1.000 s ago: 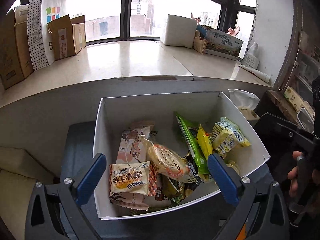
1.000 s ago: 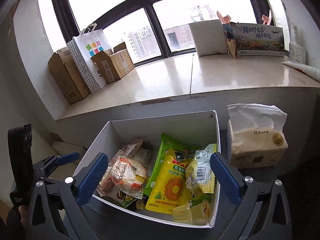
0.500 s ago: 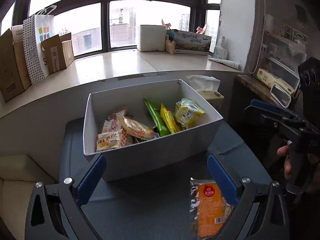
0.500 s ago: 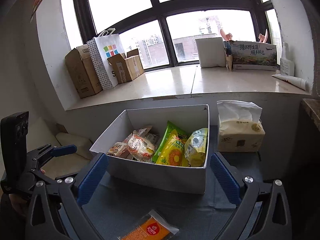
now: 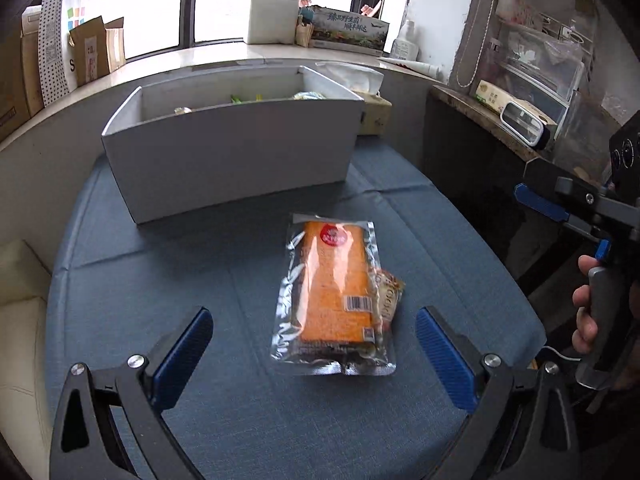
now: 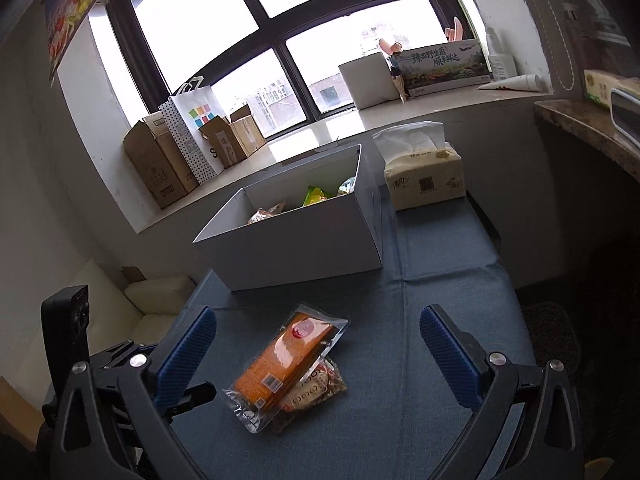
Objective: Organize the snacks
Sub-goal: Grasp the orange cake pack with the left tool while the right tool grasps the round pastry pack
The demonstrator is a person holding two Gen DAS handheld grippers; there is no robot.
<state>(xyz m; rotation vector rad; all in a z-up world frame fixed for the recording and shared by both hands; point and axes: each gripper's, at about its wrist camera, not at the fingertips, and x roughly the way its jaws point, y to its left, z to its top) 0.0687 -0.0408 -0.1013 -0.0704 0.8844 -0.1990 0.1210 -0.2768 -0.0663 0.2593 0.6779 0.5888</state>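
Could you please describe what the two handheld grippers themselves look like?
Both the left gripper and the right gripper have black angular frames with silver screws and ribbed blue pads. The right one shows a grey handle, a blue trigger and a black camera block.

Left gripper (image 5: pixel 314 344): jaws wide apart, above the blue cloth (image 5: pixel 160 280)
Orange packet (image 5: pixel 334 286): flat on cloth, overlapping 1 smaller snack (image 5: pixel 389 296)
White box (image 5: pixel 236 160): behind the packet
Right gripper (image 5: pixel 540 204): right edge, hand-held
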